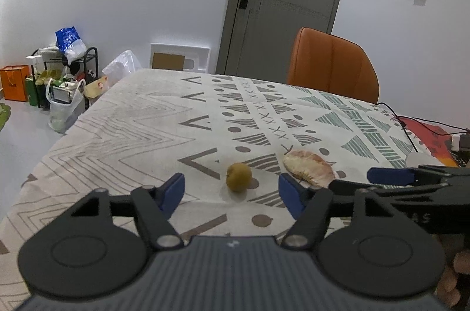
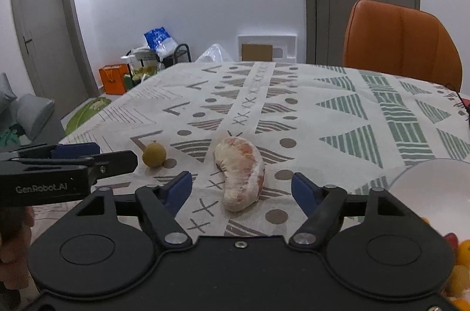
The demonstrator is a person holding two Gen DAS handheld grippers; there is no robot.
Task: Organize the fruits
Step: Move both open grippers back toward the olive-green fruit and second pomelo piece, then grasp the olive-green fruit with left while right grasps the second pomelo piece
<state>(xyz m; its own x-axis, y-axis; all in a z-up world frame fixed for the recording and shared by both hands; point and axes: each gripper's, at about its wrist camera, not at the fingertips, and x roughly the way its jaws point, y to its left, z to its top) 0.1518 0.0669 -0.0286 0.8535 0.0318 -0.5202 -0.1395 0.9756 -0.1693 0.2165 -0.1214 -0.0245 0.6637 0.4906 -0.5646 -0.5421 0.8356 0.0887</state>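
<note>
Pomelo segment [image 2: 241, 172] between the right jaws, untouched; small fruit [image 1: 239, 176] ahead of the left jaws.

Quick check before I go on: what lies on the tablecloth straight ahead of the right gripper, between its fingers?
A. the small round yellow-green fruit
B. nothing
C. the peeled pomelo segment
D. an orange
C: in the right wrist view the peeled pomelo segment lies on the tablecloth in line with the right gripper, untouched; the small round fruit sits further left.
</note>
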